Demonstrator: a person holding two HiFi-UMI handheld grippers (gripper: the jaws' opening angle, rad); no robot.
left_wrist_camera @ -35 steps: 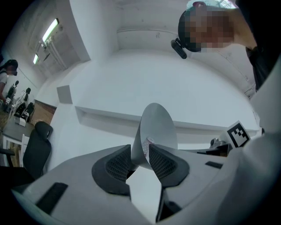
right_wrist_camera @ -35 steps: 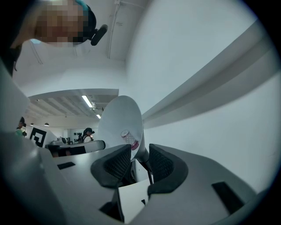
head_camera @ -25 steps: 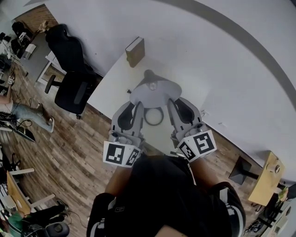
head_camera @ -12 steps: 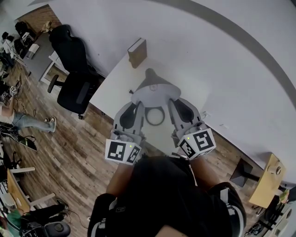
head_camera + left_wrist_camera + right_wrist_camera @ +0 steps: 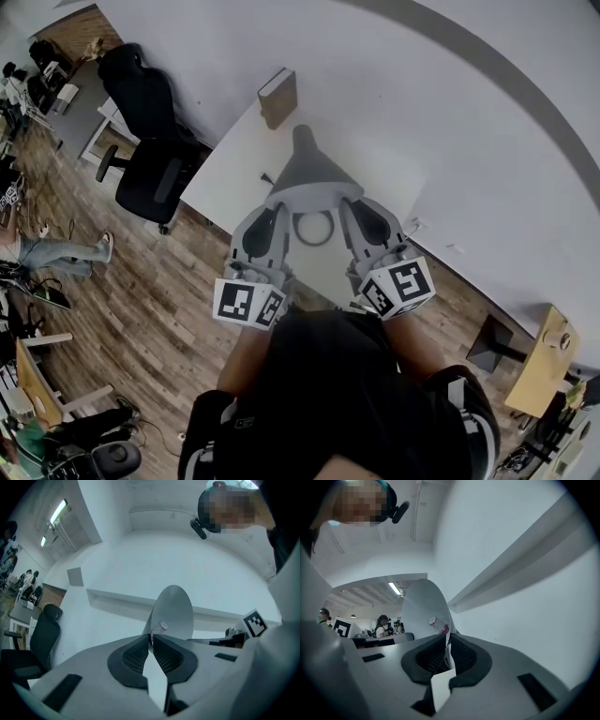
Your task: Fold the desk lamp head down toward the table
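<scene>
Above the bench, the lamp head stood raised; left tongs and right tongs, just closing further, each pinched its thin rim. It seemed light, stiff, slippery: opposite rim edges suited gripping.

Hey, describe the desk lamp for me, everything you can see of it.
The lamp has a grey, matte cone shade with a small bulb inside, and what looks like its ring base on the white table. The wide rim faces the person. The left gripper and right gripper each pinch that rim, one per side; their jaws have just been closing on it.
</scene>
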